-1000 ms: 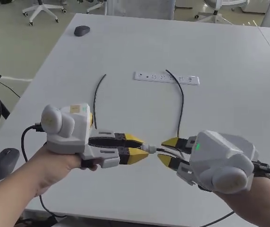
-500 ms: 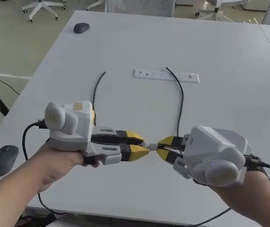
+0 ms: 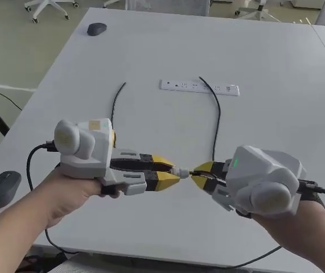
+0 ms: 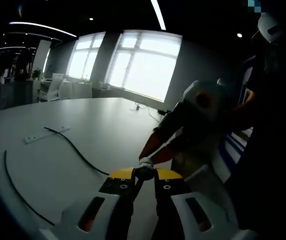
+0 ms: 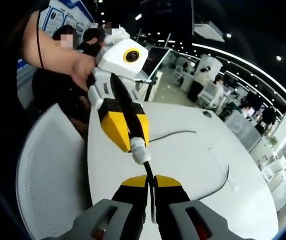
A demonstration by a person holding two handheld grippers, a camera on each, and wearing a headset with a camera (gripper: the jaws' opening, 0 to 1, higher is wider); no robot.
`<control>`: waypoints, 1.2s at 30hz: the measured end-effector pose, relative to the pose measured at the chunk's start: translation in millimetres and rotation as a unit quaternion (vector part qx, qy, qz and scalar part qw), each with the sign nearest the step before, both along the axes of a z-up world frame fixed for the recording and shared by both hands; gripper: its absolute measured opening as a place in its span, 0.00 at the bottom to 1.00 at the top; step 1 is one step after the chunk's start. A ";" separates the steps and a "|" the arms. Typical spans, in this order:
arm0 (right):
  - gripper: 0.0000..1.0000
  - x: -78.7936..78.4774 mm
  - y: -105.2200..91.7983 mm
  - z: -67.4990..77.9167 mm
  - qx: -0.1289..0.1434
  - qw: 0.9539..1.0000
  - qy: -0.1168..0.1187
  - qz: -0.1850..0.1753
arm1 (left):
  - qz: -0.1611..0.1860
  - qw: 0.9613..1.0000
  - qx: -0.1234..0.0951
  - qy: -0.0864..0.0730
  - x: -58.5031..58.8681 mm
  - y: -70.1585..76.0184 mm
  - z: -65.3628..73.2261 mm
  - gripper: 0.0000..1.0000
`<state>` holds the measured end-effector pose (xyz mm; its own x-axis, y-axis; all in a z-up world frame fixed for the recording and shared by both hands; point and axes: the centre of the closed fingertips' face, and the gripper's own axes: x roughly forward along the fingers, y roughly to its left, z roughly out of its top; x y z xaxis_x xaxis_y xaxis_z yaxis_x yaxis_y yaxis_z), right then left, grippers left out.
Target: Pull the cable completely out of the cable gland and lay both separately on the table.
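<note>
Our left gripper point(image 3: 169, 176) is pinching the small white plastic cable gland point(image 3: 180, 171) between its yellow jaws. Our right gripper point(image 3: 200, 170) is pinching the thin black cable point(image 3: 219, 122) just beside it — both up above the big white table point(image 3: 276, 68). We are guessing the cable is light and bendy, so holding it close to the gland is best. The right gripper view is showing the cable entering the gland — the head view is showing its long tail lying near a white power strip point(image 3: 199, 87).

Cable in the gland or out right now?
In. The black cable runs straight into the white cable gland, no gap; left claw grips the gland, right claw the cable.
</note>
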<state>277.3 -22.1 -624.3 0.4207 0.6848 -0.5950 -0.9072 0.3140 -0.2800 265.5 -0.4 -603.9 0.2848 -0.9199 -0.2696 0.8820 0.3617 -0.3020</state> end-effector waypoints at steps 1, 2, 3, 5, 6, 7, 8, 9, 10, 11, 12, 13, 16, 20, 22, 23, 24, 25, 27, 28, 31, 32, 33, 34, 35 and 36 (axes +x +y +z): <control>0.00 0.5 -1.2 -1.0 0.002 1.000 0.005 -0.005 | 0.001 1.000 -0.001 0.000 0.2 0.2 0.2 0.15; 0.00 1.8 -4.0 -4.0 0.001 1.000 0.013 -0.013 | 0.002 1.000 0.000 0.002 0.2 0.6 -0.2 0.15; 0.00 3.7 -6.3 -5.8 -0.001 1.000 0.013 -0.018 | 0.003 1.000 0.001 0.002 0.2 1.1 -0.5 0.15; 0.00 5.1 -10.5 -9.4 0.005 0.999 0.025 -0.033 | 0.005 1.000 -0.001 0.003 0.1 2.0 -0.3 0.15; 0.00 5.7 -12.6 -11.1 0.012 0.998 0.035 -0.044 | 0.005 1.000 -0.001 0.002 -0.5 2.0 0.1 0.15; 0.00 6.3 -14.3 -12.6 0.013 0.998 0.040 -0.049 | 0.005 1.000 -0.001 0.002 -0.9 2.1 0.2 0.15; 0.00 7.3 -16.7 -15.2 0.015 0.997 0.046 -0.056 | 0.006 1.000 -0.001 0.001 -1.1 2.0 0.5 0.15; 0.00 7.8 -18.5 -17.2 0.016 0.997 0.051 -0.063 | 0.006 1.000 -0.001 0.001 -1.5 1.8 0.7 0.15; 0.00 9.4 -21.5 -19.8 0.020 0.995 0.059 -0.077 | 0.006 1.000 -0.001 0.001 -1.5 1.9 0.5 0.15; 0.00 9.7 -22.6 -21.1 0.022 0.994 0.063 -0.083 | 0.007 1.000 -0.001 0.001 -1.4 1.9 0.5 0.15; 0.00 10.0 -25.3 -25.6 0.026 0.992 0.078 -0.095 | 0.008 1.000 -0.001 0.002 -1.0 2.1 0.3 0.15; 0.00 10.8 -27.6 -28.9 0.030 0.990 0.086 -0.104 | 0.009 1.000 -0.001 0.003 -1.1 2.0 0.2 0.15; 0.00 14.3 -40.3 -42.4 0.032 0.984 0.107 -0.141 | 0.009 1.000 0.001 0.004 -1.2 2.3 -1.6 0.15; 0.00 13.9 -50.8 -55.0 0.047 0.971 0.142 -0.186 | 0.006 1.000 0.001 0.002 -2.2 1.3 -2.0 0.15; 0.00 13.6 -53.9 -61.3 0.058 0.962 0.163 -0.211 | 0.005 1.000 0.000 0.002 -3.0 0.4 -2.1 0.15; 0.00 12.9 -57.2 -65.9 0.064 0.954 0.180 -0.231 | 0.004 1.000 0.000 0.003 -3.4 -0.3 -2.4 0.15; 0.00 13.0 -59.2 -68.8 0.068 0.949 0.189 -0.242 | 0.005 1.000 0.000 0.003 -3.5 -0.8 -2.8 0.15; 0.00 13.9 -60.7 -71.0 0.074 0.946 0.195 -0.250 | 0.005 1.000 0.001 0.004 -3.8 -1.4 -3.5 0.15; 0.00 12.2 -60.0 -71.8 0.076 0.944 0.200 -0.251 | 0.003 1.000 0.003 0.005 -4.6 -2.4 -5.0 0.15; 0.00 11.4 -59.2 -72.0 0.074 0.945 0.198 -0.250 | 0.002 1.000 0.004 0.005 -4.7 -2.3 -6.2 0.15; 0.00 9.6 -57.1 -71.5 0.070 0.950 0.188 -0.241 | 0.005 1.000 0.000 0.006 -2.8 -0.8 -6.5 0.15; 0.00 9.5 -56.7 -71.3 0.071 0.950 0.188 -0.240 | 0.005 1.000 0.000 0.006 -2.6 -0.7 -6.0 0.15; 0.00 9.1 -56.2 -70.7 0.071 0.951 0.187 -0.236 | 0.006 1.000 0.000 0.006 -2.0 -0.2 -5.6 0.15; 0.00 8.9 -55.7 -70.0 0.072 0.951 0.186 -0.235 | 0.007 1.000 0.000 0.005 -1.4 0.5 -5.3 0.15; 0.00 8.3 -54.9 -69.0 0.077 0.951 0.188 -0.232 | 0.007 1.000 0.000 0.004 -0.9 1.1 -4.7 0.15; 0.00 8.1 -54.5 -68.2 0.080 0.951 0.190 -0.232 | 0.009 1.000 -0.002 0.004 0.2 2.2 -3.7 0.15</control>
